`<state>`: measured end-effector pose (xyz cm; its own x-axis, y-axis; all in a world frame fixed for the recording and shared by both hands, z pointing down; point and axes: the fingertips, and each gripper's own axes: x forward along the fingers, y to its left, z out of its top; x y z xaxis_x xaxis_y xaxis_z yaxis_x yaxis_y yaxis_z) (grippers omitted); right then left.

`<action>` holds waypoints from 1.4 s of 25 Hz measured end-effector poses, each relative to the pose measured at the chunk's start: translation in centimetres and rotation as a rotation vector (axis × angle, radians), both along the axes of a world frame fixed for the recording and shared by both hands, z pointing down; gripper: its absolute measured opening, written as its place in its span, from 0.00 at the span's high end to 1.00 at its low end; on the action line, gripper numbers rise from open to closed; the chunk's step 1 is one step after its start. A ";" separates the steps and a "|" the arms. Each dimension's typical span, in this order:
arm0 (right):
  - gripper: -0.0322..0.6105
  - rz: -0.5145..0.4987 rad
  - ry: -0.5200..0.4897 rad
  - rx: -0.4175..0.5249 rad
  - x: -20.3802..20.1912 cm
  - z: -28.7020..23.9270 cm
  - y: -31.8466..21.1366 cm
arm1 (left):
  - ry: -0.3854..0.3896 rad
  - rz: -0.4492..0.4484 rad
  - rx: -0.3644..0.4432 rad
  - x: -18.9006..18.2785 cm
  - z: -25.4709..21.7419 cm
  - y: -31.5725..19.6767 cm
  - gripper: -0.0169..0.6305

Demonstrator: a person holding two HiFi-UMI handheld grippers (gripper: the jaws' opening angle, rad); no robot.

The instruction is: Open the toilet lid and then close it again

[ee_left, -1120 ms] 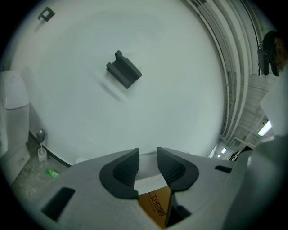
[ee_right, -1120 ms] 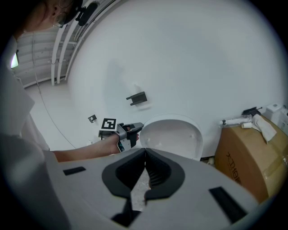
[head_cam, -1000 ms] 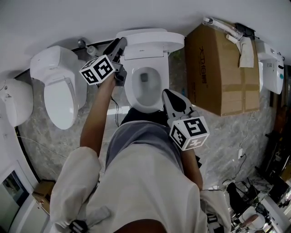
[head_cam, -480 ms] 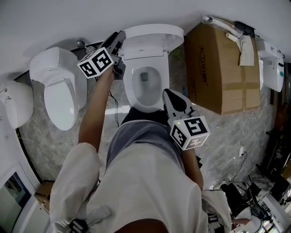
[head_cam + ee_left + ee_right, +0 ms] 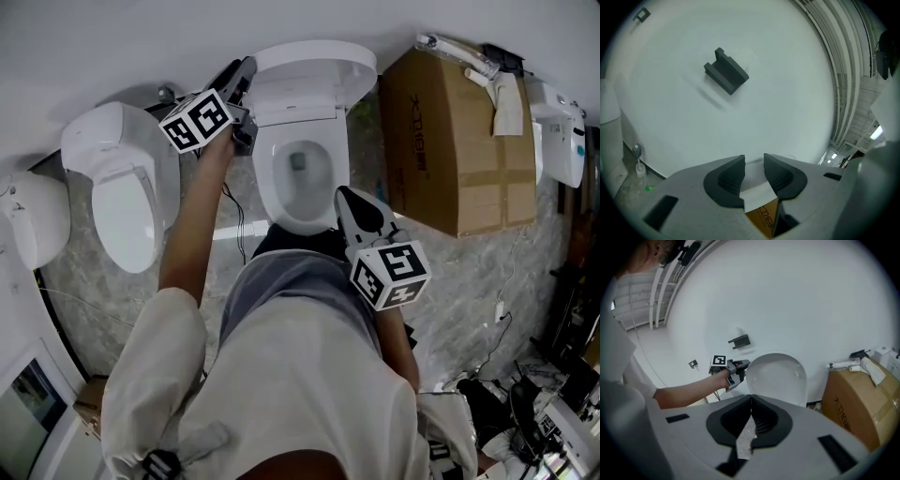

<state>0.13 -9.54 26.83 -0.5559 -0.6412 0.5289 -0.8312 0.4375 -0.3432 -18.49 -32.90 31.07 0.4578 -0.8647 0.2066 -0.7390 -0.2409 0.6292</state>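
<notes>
The white toilet [image 5: 272, 192] stands in the middle of the head view with its bowl uncovered. Its lid [image 5: 314, 61] is raised nearly upright against the wall; in the right gripper view the lid [image 5: 780, 378] shows its inner face. My left gripper [image 5: 246, 73] is at the lid's left edge, and in the left gripper view the jaws [image 5: 753, 163] are shut on that white edge [image 5: 757, 196]. The right gripper view also catches the left gripper [image 5: 740, 365] against the lid's rim. My right gripper [image 5: 342, 193] hovers over the bowl's front right, shut and empty [image 5: 751, 400].
A large cardboard box [image 5: 459, 141] stands just right of the toilet. A second toilet [image 5: 122, 187] with its lid down is on the left, with another white fixture [image 5: 33, 211] beyond it. A dark bracket [image 5: 726, 72] hangs on the wall. Cables lie at the lower right.
My left gripper has moved toward the wall with the lid's edge in it, and the lid now stands more upright. The right gripper has stayed in place.
</notes>
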 end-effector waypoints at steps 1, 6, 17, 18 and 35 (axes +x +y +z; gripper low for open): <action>0.93 0.001 0.000 -0.002 -0.1 0.0 0.0 | -0.001 0.002 0.000 0.0 0.0 -0.2 0.78; 0.93 0.005 0.001 -0.005 -0.2 0.2 -0.2 | -0.005 0.002 0.001 -0.3 -0.1 -1.4 0.78; 0.93 0.037 0.014 -0.008 0.6 0.3 0.2 | -0.002 -0.016 0.000 -0.8 -0.1 -3.9 0.78; 0.93 0.038 0.014 -0.009 0.6 0.3 0.3 | 0.000 -0.017 -0.002 -0.9 0.0 -4.0 0.78; 0.93 0.054 0.004 -0.028 1.5 0.7 1.3 | -0.112 0.191 0.010 -0.6 -0.5 -4.1 0.76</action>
<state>1.64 -8.19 27.58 -0.5191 -0.6551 0.5490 -0.8545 0.3826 -0.3515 -19.05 -36.98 30.56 0.5883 -0.7665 0.2576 -0.7444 -0.3889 0.5428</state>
